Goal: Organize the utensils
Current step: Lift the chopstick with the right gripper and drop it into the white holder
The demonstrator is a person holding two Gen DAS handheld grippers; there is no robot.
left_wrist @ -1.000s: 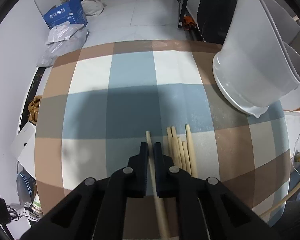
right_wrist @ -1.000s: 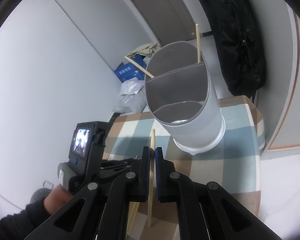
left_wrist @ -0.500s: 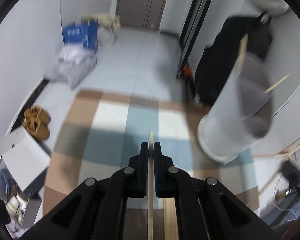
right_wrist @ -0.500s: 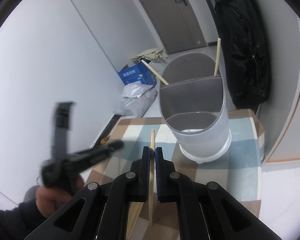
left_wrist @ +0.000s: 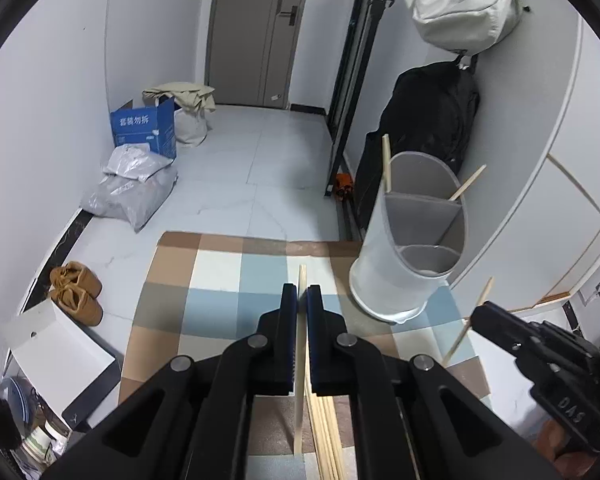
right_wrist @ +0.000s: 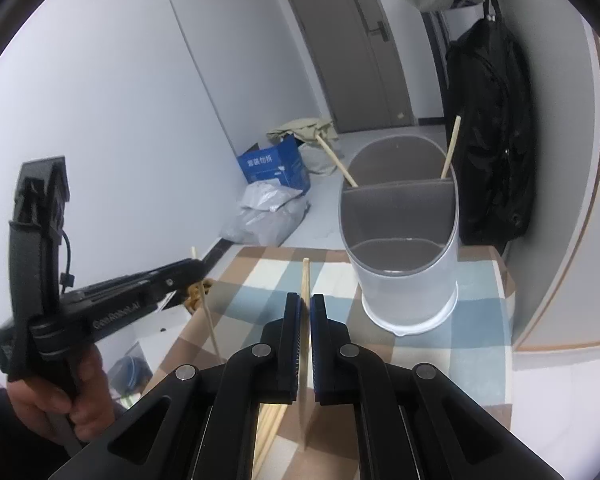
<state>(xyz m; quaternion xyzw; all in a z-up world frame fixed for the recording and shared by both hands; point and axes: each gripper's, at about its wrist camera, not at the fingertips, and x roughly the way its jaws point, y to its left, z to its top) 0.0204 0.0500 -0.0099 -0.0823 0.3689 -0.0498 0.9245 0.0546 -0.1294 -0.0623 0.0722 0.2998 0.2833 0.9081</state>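
Chopstick [left_wrist: 299, 364] pinched upright in closed left gripper [left_wrist: 299, 300], second chopstick [right_wrist: 304, 344] clamped in closed right gripper [right_wrist: 305, 312], loose chopsticks [left_wrist: 328, 436] on checked tablecloth [left_wrist: 220, 280] at 6 o'clock, divided white utensil holder [left_wrist: 408, 264] at 2 o'clock holding two sticks.

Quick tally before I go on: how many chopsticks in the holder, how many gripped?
In holder: 2 chopsticks
In jaws: 2, one each in left gripper and right gripper
Total: 4, leaving out the loose pile, too bunched to count
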